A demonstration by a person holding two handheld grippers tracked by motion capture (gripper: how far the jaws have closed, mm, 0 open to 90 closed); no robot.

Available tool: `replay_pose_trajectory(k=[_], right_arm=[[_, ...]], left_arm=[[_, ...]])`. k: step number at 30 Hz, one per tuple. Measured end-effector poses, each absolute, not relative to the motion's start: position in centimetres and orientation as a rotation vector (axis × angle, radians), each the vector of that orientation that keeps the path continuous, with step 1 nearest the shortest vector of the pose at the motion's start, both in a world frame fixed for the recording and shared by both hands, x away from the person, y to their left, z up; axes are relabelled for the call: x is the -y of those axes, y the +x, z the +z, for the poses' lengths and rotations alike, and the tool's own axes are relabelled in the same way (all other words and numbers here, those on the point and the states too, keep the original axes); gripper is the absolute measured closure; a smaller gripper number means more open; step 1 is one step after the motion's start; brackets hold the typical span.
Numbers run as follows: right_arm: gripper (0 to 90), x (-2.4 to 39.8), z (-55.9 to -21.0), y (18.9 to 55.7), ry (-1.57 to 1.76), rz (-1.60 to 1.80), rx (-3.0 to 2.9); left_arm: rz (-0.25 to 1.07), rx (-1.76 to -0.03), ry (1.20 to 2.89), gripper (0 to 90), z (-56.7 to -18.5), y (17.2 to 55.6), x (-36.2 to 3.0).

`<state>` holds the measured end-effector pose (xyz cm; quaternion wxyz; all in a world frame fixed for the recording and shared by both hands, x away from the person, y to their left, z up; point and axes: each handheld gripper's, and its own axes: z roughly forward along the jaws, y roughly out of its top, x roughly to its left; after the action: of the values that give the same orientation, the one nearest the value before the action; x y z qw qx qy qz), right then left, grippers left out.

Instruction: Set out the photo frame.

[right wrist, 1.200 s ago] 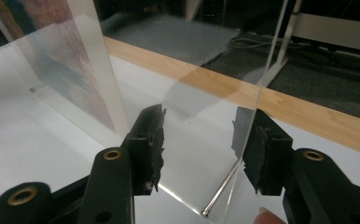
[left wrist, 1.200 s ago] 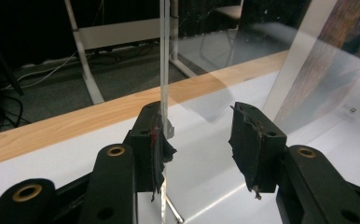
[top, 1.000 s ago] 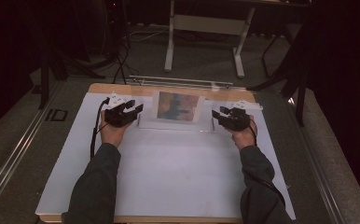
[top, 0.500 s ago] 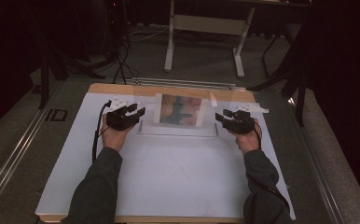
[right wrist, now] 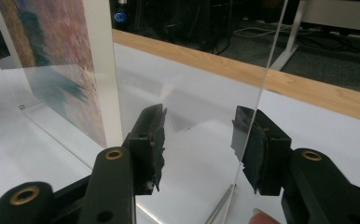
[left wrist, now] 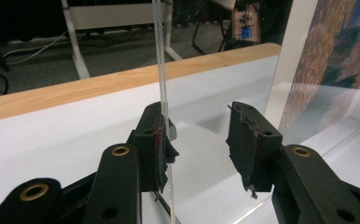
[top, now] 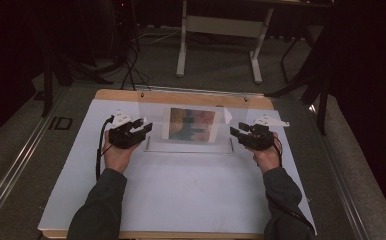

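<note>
A clear acrylic stand (top: 156, 127) rises upright at the back of the white mat, with a colourful picture (top: 191, 124) in its middle. My left gripper (top: 143, 129) is at the stand's left end and my right gripper (top: 236, 132) at its right end. In the left gripper view the jaws (left wrist: 199, 126) stand open around the sheet's edge (left wrist: 162, 70), which lies against the left pad; the picture (left wrist: 327, 56) is to the right. In the right gripper view the open jaws (right wrist: 199, 126) straddle the other edge (right wrist: 269, 70), close to the right pad, with the picture (right wrist: 43, 51) to the left.
The white mat (top: 181, 195) covers a table with a wooden far edge (top: 181, 97). Behind it, white desk legs (top: 183, 45) and cables lie on the grey floor. A metal rail (top: 11, 170) runs along the left side.
Both grippers and the stand with its picture have shifted together toward the near side of the table. The jaws stay equally wide.
</note>
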<state>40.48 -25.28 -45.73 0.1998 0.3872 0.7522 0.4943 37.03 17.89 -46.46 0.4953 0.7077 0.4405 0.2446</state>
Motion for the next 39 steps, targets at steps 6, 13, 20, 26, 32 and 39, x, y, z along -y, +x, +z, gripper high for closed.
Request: replay_pose_trajectory(k=[6,13,20,26,32,39], right_arm=[[52.5,25.2,-46.0,39.7,1.086,1.382,-2.102],[52.2,25.5,-46.1,38.8,1.096,1.383,-2.096],[52.3,25.5,-46.4,38.2,1.096,1.38,-2.086],[52.1,25.4,-46.4,37.9,1.083,1.376,-2.08],[52.3,25.3,-46.3,37.7,1.081,1.366,-2.085],[53.0,25.4,-46.5,37.7,1.071,1.377,-2.083]], left_arm=[[0.594,-1.063,1.724,57.5,-46.5,36.4,-17.9],[0.589,-1.062,1.74,57.5,-46.2,35.9,-17.6],[0.58,-1.066,1.741,57.4,-46.4,35.6,-17.6],[0.573,-1.064,1.729,57.2,-46.7,35.4,-17.7],[0.568,-1.069,1.726,57.1,-46.7,35.4,-17.8],[0.567,-1.077,1.721,56.9,-46.6,35.6,-17.8]])
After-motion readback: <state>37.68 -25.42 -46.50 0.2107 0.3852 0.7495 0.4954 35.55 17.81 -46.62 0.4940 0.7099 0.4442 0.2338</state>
